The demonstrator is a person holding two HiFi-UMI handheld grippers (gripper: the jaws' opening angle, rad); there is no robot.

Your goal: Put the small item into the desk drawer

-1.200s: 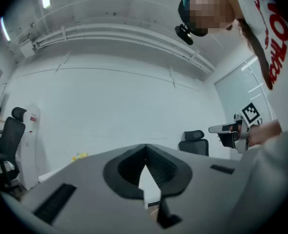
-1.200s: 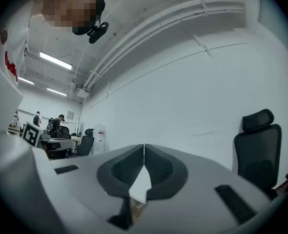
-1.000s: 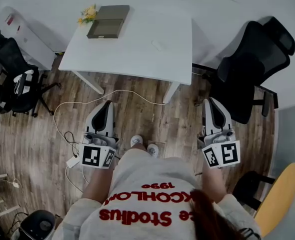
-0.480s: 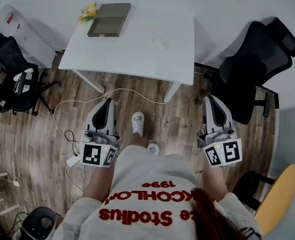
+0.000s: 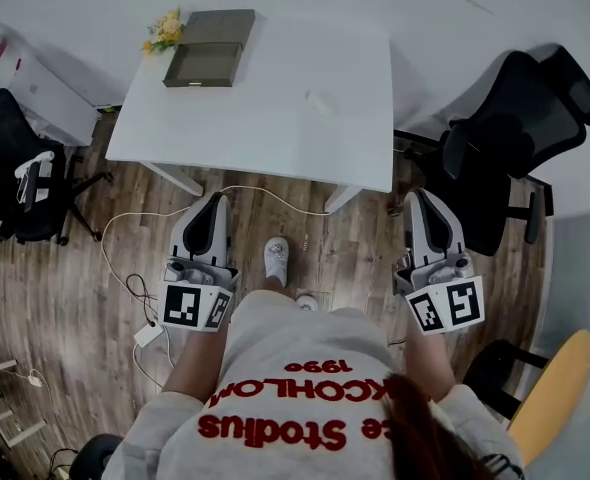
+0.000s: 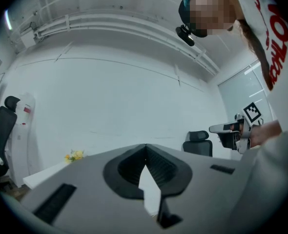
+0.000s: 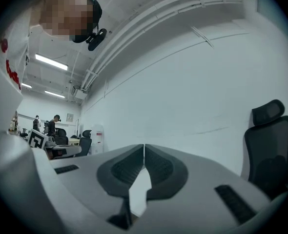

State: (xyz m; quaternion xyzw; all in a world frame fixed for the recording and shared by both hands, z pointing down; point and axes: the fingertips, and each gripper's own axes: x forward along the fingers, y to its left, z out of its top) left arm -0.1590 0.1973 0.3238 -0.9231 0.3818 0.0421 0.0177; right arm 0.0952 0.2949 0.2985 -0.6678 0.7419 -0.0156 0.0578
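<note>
Left gripper (image 5: 215, 202) and right gripper (image 5: 417, 198) hang low over the wood floor (image 5: 75, 268), short of the desk (image 5: 275, 118). On the desk's right part lies the small item (image 5: 318, 99), too small for me to read its long axis. At the far left corner sits the drawer box (image 5: 203, 53), with flowers (image 5: 163, 32) beside it. Both grippers' jaws are closed on nothing.

Head cam: high over the person (image 5: 295, 398), facing steeply down, bench (image 5: 275, 88) far off at frame top. Left tongs (image 5: 215, 203) cam & right tongs (image 5: 418, 200) cam ride close behind own jaws, facing fwd at wall (image 7: 193, 96). Flowers (image 5: 165, 30) shared w/ left cam; black chair (image 5: 505, 138) w/ right.
</note>
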